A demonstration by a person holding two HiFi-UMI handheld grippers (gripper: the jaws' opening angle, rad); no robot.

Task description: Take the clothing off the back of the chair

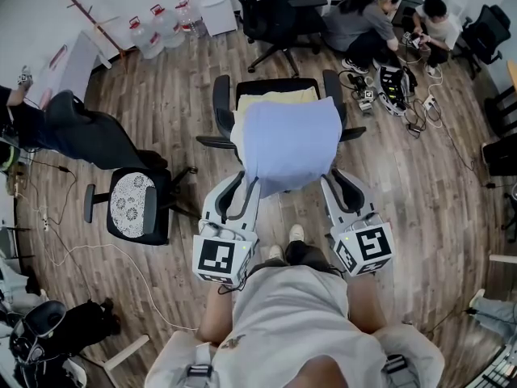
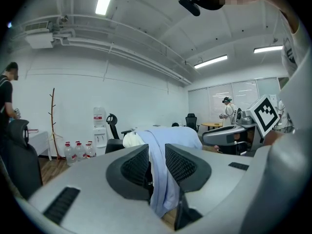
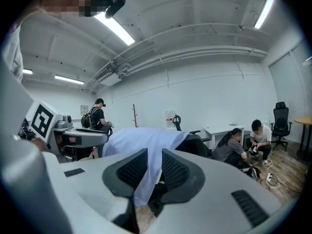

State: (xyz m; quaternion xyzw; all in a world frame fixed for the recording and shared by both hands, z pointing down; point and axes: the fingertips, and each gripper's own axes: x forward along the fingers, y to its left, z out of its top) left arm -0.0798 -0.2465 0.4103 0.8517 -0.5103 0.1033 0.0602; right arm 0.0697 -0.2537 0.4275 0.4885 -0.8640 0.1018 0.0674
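Left gripper (image 1: 240, 186): I am holding its jaws apart; the left hem of the blue clothing (image 1: 291, 140) is hanging in the gap, not pinched.
Right gripper (image 1: 336, 186): its jaws are also standing apart, with the right hem showing between them.
Clothing: it is draping over the chair (image 1: 220, 103) back, directly ahead of both grippers.
Why: I judge I am flanking both edges for an even lift.

Soft matt pale-blue cloth garment (image 1: 291, 148), matt wood-grain plank floor (image 1: 178, 103)
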